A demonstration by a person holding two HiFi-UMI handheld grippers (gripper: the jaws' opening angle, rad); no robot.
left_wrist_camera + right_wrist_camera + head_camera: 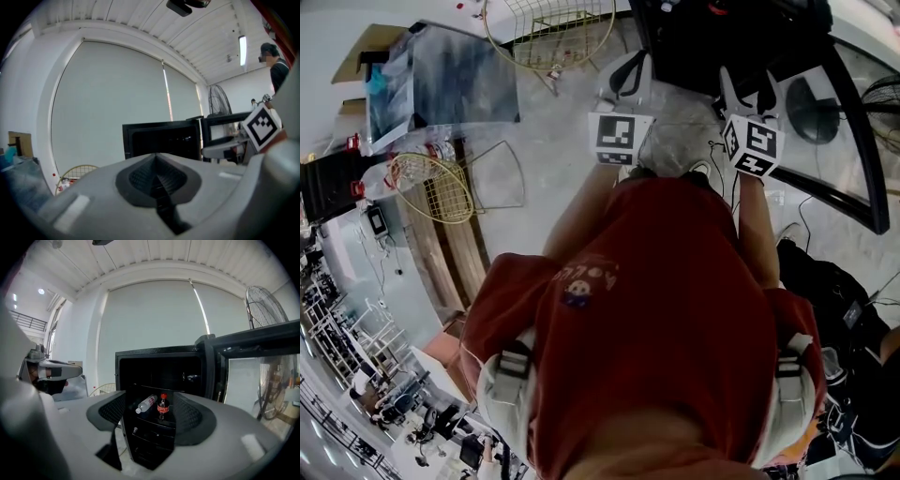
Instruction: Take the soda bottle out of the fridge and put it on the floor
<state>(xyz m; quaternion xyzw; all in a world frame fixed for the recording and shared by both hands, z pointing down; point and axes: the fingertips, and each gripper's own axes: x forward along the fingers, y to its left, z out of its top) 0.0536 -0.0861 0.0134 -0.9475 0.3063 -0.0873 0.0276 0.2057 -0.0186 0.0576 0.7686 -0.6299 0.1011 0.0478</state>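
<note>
The black fridge stands open straight ahead in the right gripper view, its door swung out to the right. On a shelf inside, a dark soda bottle with a red cap stands upright. A clear water bottle lies tilted just left of it. My right gripper is open and well short of the fridge, and both bottles show in the gap between its pads. My left gripper is shut on nothing and also faces the fridge. In the head view both grippers are held out in front of the person.
A standing fan is behind the fridge door at the right. Round wire frames, wooden planks and a plastic-covered box lie on the floor to the left. Cables and dark bags are at the right. A person stands far off.
</note>
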